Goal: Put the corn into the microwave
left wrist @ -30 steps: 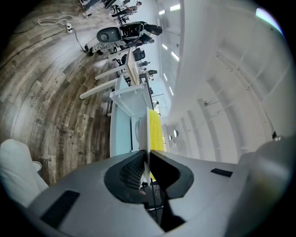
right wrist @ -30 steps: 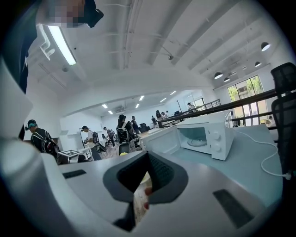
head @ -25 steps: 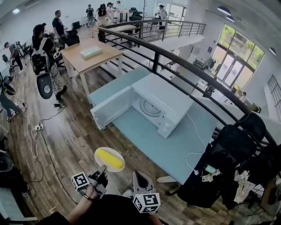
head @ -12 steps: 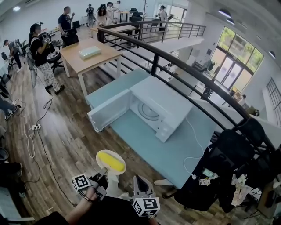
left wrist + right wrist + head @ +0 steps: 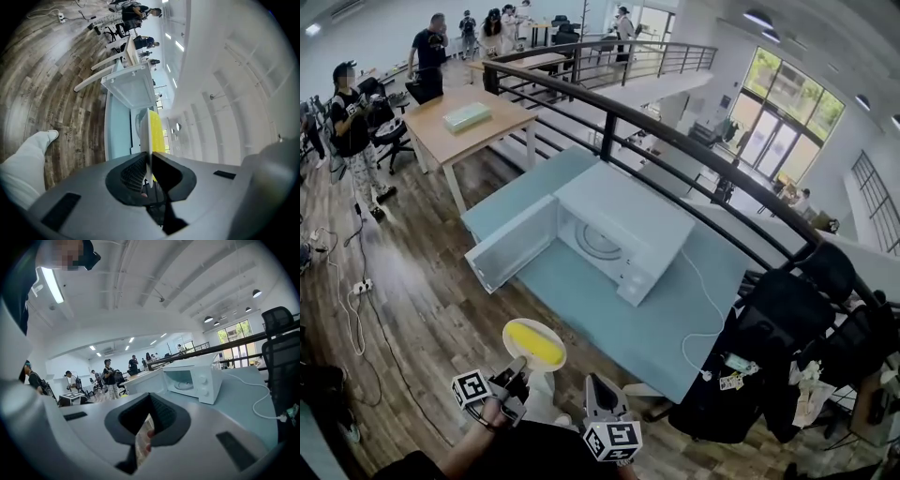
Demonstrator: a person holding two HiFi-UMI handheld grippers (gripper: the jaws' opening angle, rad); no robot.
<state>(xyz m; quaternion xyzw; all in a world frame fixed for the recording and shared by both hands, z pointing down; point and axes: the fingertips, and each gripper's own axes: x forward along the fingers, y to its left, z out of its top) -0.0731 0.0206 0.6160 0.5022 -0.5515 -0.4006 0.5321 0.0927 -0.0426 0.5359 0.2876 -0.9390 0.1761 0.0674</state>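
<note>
A yellow corn cob (image 5: 535, 341) lies on a small white plate (image 5: 515, 331). My left gripper (image 5: 517, 369) is shut on the plate's near rim and holds it level over the wooden floor, short of the table. In the left gripper view the plate (image 5: 146, 136) shows edge-on with the corn (image 5: 157, 135) on it, clamped in the left gripper (image 5: 149, 161). The white microwave (image 5: 623, 228) stands on the light blue table (image 5: 666, 323) with its door (image 5: 510, 246) swung open and its glass turntable bare. My right gripper (image 5: 598, 392) hovers beside the left, shut and empty. The right gripper view shows the microwave (image 5: 193, 379) ahead.
A black railing (image 5: 694, 145) runs behind the table. The microwave's white cable (image 5: 701, 319) trails to the table's near edge. Black office chairs (image 5: 787, 319) stand at the right. A wooden table (image 5: 464, 122) and several people (image 5: 352, 127) are at the far left.
Both grippers and the plate have come closer to the blue table. The microwave has shifted left and lower in the head view. The people at the left have walked on.
</note>
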